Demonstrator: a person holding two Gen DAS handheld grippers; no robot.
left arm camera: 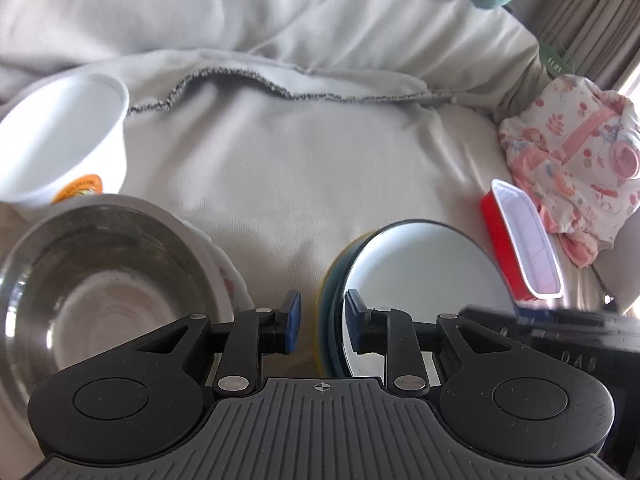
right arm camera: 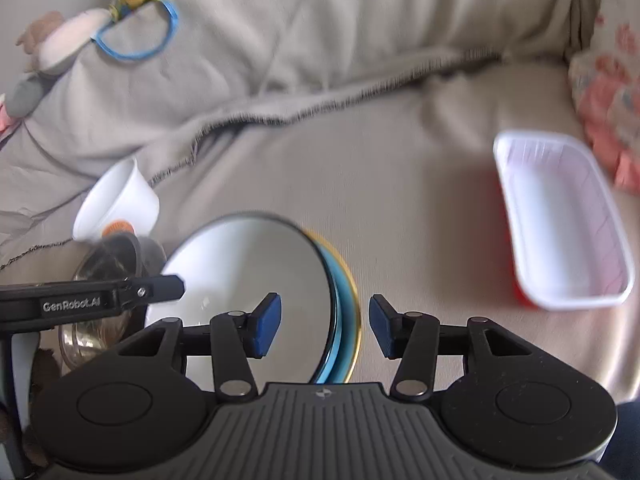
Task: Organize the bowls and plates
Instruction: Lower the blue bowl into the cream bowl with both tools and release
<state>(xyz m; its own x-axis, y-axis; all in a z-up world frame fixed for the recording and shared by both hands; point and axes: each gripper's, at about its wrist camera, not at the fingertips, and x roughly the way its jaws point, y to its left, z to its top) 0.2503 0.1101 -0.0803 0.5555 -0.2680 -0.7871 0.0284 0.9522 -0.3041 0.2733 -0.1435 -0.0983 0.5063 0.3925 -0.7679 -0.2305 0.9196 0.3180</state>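
A stack of plates point(left arm camera: 416, 272), white with a dark rim on top and blue and yellow beneath, lies on the beige couch cover. My left gripper point(left arm camera: 324, 320) straddles its near left rim; the blue pads stand a little off it, so it is open. At the same stack's point(right arm camera: 248, 264) right rim my right gripper point(right arm camera: 324, 328) is open too, with a gap on both sides. A steel bowl point(left arm camera: 100, 280) sits nested in a white patterned bowl point(left arm camera: 226, 276) to the left. A white plastic tub point(left arm camera: 60, 140) with an orange label lies tipped behind it.
A red tray with a white inside point(left arm camera: 524, 240) lies right of the plates, also seen as the tray point(right arm camera: 560, 220). A pink patterned cloth point(left arm camera: 572, 168) is bunched beyond it. Couch back cushions point(left arm camera: 280, 12) rise behind. Toys and a blue ring point(right arm camera: 136, 36) rest at the upper left.
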